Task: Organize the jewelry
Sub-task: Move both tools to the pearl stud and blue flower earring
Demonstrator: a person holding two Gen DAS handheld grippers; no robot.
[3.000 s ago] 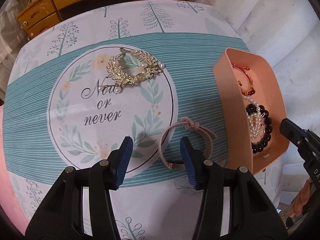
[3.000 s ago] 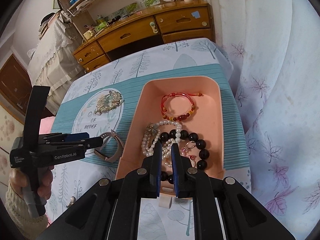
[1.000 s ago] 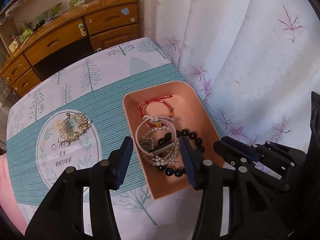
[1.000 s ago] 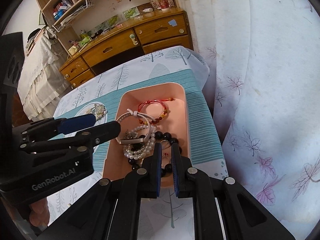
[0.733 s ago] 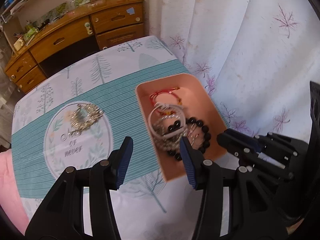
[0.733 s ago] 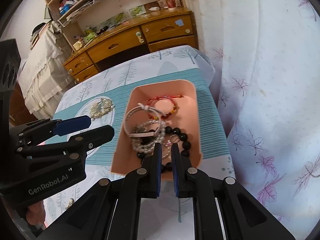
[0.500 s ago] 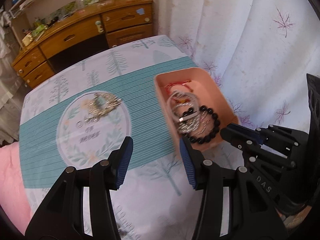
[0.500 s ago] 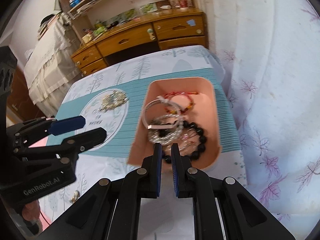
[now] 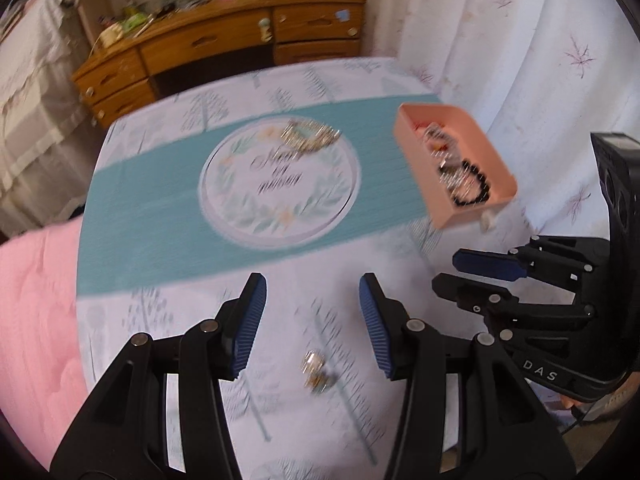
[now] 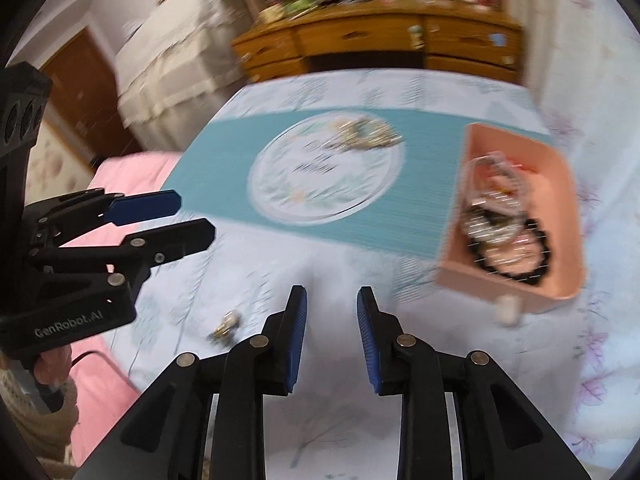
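A pink tray (image 9: 500, 172) (image 10: 568, 216) at the table's right edge holds several bracelets, among them a black bead one (image 10: 536, 232) and a pale strap. A gold leaf brooch (image 9: 310, 136) (image 10: 366, 130) lies on the round print of the tablecloth. A small gold piece (image 9: 316, 368) (image 10: 226, 324) lies on the near white cloth, just below my left gripper (image 9: 312, 320), which is open and empty. My right gripper (image 10: 331, 324) is open and empty above the near cloth. Both views are blurred.
The table (image 9: 160, 184) carries a white and teal cloth. A small white object (image 10: 506, 308) sits at the tray's near corner. A pink quilt (image 9: 32, 300) lies to the left. A wooden desk (image 9: 224, 40) stands behind; a curtain (image 9: 520, 60) hangs at the right.
The pale strap bracelet went from the cloth into the tray. Both grippers have pulled back and swung left, away from the tray. My right gripper has opened.
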